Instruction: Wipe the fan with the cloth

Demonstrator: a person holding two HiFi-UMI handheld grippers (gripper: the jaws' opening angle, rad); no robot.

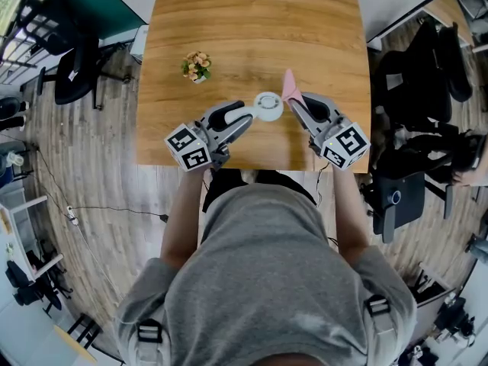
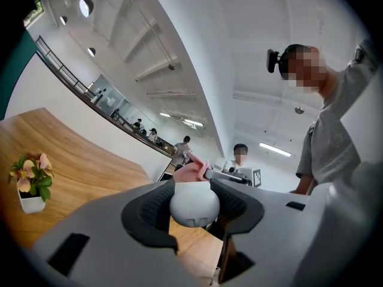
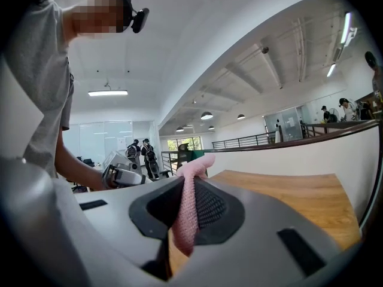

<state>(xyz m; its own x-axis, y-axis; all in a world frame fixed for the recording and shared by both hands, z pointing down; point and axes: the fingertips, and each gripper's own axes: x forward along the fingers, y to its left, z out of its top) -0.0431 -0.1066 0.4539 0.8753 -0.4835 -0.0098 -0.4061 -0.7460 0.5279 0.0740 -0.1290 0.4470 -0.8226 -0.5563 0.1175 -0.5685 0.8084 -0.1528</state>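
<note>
Clasping the fan (image 1: pixel 267 105), the left gripper (image 1: pixel 246 117) faces the right gripper (image 1: pixel 298 102), whose pinched cloth (image 1: pixel 289 87) sits just right of the fan.

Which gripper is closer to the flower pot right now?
Left. The left gripper, holding the fan, sits just right of the flower pot; the right gripper, holding the cloth, is beyond the fan, farther right.
</note>
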